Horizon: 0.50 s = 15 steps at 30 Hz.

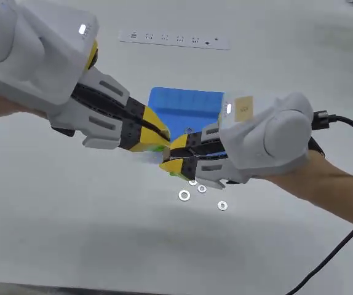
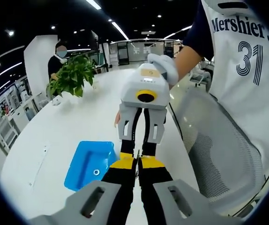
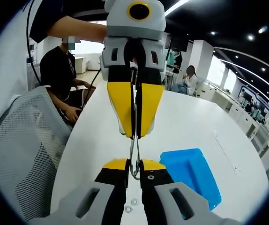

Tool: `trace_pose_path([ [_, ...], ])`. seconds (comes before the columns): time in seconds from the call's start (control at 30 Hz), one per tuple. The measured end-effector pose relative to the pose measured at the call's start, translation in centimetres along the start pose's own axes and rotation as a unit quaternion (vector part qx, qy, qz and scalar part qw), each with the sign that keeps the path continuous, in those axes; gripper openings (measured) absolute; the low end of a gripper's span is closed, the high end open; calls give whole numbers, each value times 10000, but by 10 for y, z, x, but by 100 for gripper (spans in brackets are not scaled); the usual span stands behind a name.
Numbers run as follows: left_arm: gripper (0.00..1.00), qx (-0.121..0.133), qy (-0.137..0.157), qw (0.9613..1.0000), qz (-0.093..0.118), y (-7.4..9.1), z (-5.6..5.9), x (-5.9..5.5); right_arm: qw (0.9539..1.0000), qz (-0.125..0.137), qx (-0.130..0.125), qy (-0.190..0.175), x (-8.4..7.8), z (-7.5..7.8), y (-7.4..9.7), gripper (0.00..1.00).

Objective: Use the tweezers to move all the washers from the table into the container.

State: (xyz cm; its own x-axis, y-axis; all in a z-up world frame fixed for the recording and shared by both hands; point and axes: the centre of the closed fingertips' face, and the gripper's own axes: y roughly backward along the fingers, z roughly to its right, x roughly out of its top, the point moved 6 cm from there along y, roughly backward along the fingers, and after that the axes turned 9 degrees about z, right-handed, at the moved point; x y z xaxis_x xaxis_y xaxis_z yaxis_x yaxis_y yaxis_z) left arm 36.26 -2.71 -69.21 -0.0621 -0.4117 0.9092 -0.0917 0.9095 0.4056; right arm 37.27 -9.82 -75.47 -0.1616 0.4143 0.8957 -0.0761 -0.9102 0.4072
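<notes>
**Both claws clenched on the tweezers [image 3: 134, 152] above the loose washers**

Head view: your left gripper [image 1: 163, 136] comes in from the far left corner of the worktop [image 1: 72, 233] and your right gripper [image 1: 171, 157] from the right edge. Their yellow tips meet nose to nose over the middle of the worktop. The blue container [image 1: 164, 101] lies just behind that meeting point, towards the far edge. Four washers [image 1: 184, 195] lie in a loose cluster on the bare surface below the right gripper, on the side towards the near edge and apart from the container. A white power strip [image 1: 175, 40] lies along the far edge, and a black cable [image 1: 349, 132] trails from the right gripper off to the right.

Left gripper view: your own jaws stand almost closed, with a thin metal strip pinched between the yellow tips. The right gripper faces them head on. The container sits to the left of the jaws with one washer [image 2: 96, 172] on its floor. A potted plant [image 2: 71, 77] stands towards the far end of the worktop.

Right gripper view: the tweezers run from your own jaws straight up into the left gripper's jaws, and each pair is closed on them. Two washers lie on the worktop beneath your jaws, and the container is off to the right. A mesh chair [image 3: 26, 145] stands at the left edge.
</notes>
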Motion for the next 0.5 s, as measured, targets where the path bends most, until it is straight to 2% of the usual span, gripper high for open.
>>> trace_pose_path([
  [0.27, 6, -2, -235, 9997, 79, 3, -19, 21, 9996, 145, -64, 216, 16, 22, 15, 10],
  [0.5, 6, -37, -358, 9993, 79, 1, -34, 28, 9994, 182, -114, 288, 19, 38, 20, 10],
])
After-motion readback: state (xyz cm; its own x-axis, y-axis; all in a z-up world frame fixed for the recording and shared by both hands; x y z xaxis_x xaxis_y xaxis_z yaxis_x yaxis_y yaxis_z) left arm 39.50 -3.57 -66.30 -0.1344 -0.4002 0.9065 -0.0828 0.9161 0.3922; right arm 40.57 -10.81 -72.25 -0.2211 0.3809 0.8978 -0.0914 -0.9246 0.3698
